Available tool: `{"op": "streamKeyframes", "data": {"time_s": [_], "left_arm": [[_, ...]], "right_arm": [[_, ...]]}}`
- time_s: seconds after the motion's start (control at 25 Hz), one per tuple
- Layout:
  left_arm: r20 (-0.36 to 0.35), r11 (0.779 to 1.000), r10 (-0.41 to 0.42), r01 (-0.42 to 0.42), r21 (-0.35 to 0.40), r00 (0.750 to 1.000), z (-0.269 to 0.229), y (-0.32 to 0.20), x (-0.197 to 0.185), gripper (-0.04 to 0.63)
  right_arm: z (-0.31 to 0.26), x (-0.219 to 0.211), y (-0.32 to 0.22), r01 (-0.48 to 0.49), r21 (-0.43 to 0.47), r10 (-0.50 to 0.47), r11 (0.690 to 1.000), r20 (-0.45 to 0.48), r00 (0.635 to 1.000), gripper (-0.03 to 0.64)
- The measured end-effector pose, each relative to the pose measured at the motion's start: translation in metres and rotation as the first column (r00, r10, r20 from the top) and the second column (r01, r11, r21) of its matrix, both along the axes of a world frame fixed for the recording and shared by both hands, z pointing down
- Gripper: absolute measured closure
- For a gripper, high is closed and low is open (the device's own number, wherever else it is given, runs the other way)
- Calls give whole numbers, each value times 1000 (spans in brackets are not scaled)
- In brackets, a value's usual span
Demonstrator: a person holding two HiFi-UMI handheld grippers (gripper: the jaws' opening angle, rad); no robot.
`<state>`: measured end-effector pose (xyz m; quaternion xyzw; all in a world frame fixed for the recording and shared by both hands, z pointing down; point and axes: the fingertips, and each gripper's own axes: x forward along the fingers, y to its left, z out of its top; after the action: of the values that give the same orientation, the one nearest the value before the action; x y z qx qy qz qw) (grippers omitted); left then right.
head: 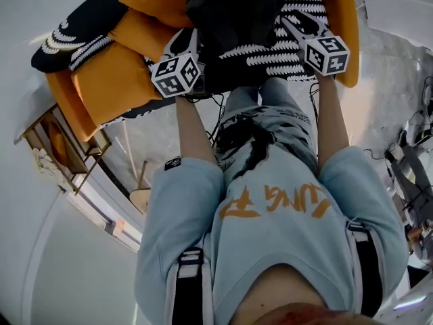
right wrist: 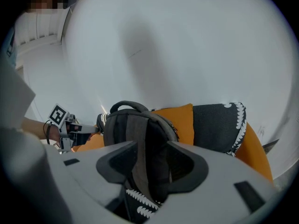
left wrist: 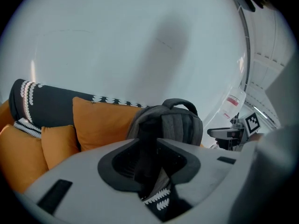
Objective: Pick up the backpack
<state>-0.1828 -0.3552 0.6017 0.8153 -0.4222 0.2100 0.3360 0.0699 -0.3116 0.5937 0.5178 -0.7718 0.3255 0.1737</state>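
A dark grey backpack stands upright on an orange sofa, leaning on its back cushions. My left gripper is at the pack's left side and my right gripper at its right side. In the left gripper view a black shoulder strap runs between the jaws of the left gripper, and the pads stand slightly apart from it. In the right gripper view the other strap hangs in the wider gap of the right gripper, untouched. The pack's top handle is free.
A black throw with white pattern covers the seat under the pack. A black patterned bolster lies along the sofa back. A small wooden side table stands at the left. Cables and gear lie on the floor at the right.
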Motion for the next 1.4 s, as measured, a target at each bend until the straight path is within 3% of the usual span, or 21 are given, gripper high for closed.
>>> {"op": "streamKeyframes", "data": {"time_s": [0.04,0.08,0.28,0.56,0.8,1.0,1.2,1.4], "left_arm": [[1,1000,11,-11,-1,1000,1,-5,-2,453],[6,1000,25,-25,-3,1000,3,-9,-2,422],[23,993,114,-114,-18,993,10,-21,7,372],[22,974,228,-228,-7,973,16,-57,17,350],[2,923,382,-381,-57,924,29,-65,23,350],[26,925,377,-376,-46,926,41,-79,33,366],[3,928,369,-368,-54,929,46,-85,38,396],[18,934,350,-347,-81,937,52,-83,46,412]], "right_arm": [[3,0,-6,7,-4,-7,1000,-7,1000,425],[6,0,-11,16,-10,-16,1000,-14,1000,423],[19,1,-27,71,-58,-72,996,-27,997,400],[32,6,-48,196,-99,-198,976,-11,980,349],[41,-10,-64,321,-129,-314,938,69,947,336],[52,-14,-85,363,-154,-355,919,79,932,336],[56,-17,-92,388,-175,-370,905,124,921,339],[62,-12,-88,368,-196,-345,909,144,928,400]]}}
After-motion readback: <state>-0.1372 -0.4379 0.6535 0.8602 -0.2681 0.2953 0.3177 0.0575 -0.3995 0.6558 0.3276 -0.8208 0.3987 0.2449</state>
